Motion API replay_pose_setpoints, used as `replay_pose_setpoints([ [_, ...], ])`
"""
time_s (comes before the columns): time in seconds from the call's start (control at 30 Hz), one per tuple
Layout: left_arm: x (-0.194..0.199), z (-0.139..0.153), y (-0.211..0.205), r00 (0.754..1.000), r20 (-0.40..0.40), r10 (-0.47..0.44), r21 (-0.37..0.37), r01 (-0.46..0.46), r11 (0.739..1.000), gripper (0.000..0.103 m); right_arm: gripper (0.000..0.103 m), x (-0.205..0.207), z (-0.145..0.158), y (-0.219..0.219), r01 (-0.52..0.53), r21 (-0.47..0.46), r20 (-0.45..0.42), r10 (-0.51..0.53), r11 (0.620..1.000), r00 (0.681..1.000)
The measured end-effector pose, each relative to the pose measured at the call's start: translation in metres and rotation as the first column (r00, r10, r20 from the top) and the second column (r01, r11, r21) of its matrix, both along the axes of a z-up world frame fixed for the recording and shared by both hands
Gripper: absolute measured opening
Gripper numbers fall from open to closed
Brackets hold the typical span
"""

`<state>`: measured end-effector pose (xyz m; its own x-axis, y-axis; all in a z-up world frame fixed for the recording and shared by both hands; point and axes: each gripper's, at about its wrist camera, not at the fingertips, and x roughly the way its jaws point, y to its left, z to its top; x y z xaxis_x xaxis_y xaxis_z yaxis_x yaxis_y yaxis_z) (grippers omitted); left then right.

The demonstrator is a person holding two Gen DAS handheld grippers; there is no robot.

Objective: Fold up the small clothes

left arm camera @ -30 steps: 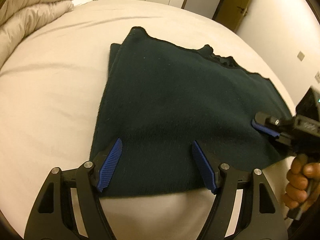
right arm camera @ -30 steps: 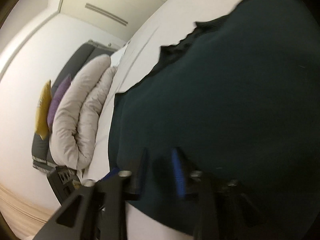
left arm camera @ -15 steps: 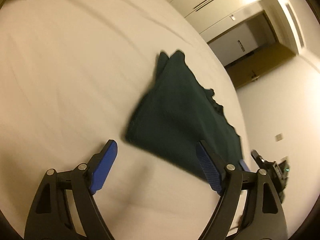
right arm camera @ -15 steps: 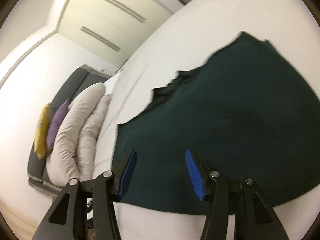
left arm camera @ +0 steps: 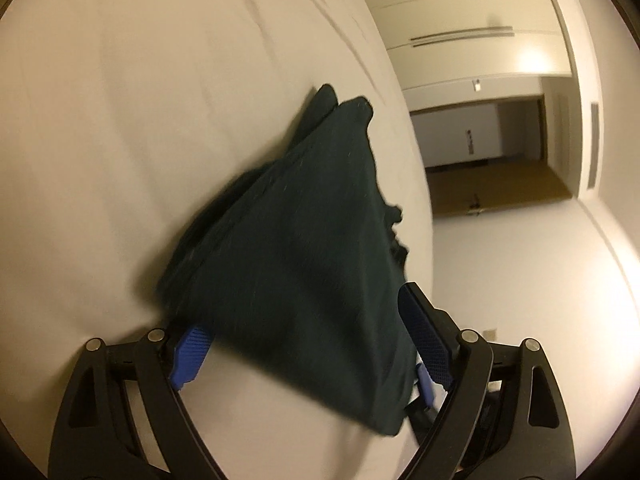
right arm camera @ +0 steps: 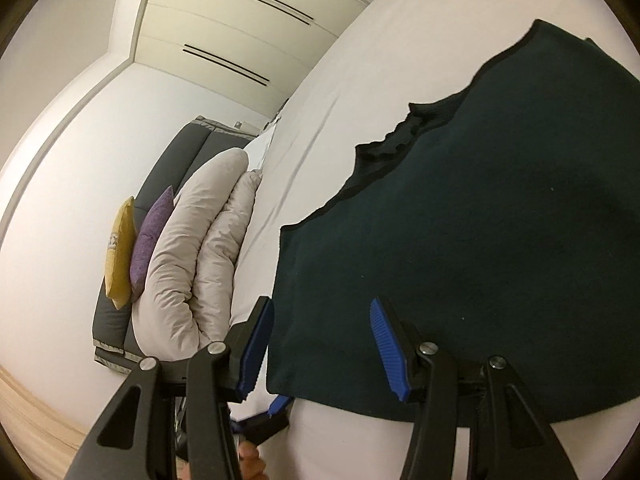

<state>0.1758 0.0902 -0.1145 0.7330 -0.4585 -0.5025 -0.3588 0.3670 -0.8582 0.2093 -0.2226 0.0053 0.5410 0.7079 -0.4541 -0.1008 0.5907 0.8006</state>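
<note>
Dark green garment, already folded to a flat layered panel, lying on the pale bed. In the left wrist view the left gripper straddles the panel's near corner: one blue pad sits at the cloth's near edge and the other beside its side edge, neither pressing; its jaws are opening, with cloth between them but not gripped. The panel runs away from this gripper on a diagonal, its long axis leading from the near corner to the far pointed corner, beside which a second layer peeks out.

In the right wrist view the right gripper hangs over the near hem of the same garment, jaws parted and grasping nothing, the cloth lying below and ahead of them. The ribbed neckline faces the folded duvet and cushions at the headboard. Both grippers stand at the near edge; the left appears the closer to the cloth, so the next fold would probably start from that corner.
</note>
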Motion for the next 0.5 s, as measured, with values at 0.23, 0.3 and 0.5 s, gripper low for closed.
replay_pose_setpoints([
  [0.23, 0.031, -0.012, 0.010, 1.000, 0.031, -0.006, -0.087, 0.008, 0.996, 0.044, 0.053, 0.032, 0.002, 0.022, -0.063, -0.021, -0.007, 0.063, 0.998, 0.998],
  [0.3, 0.037, -0.021, 0.011, 1.000, 0.018, -0.002, -0.099, 0.004, 0.995, 0.036, 0.053, 0.045, -0.003, 0.033, -0.086, -0.026, -0.023, 0.085, 0.996, 0.996],
  [0.5, 0.051, -0.016, -0.003, 0.999, 0.025, -0.047, 0.015, 0.047, 0.999, 0.038, 0.052, 0.082, -0.038, 0.048, -0.096, -0.036, -0.121, 0.091, 0.995, 0.988],
])
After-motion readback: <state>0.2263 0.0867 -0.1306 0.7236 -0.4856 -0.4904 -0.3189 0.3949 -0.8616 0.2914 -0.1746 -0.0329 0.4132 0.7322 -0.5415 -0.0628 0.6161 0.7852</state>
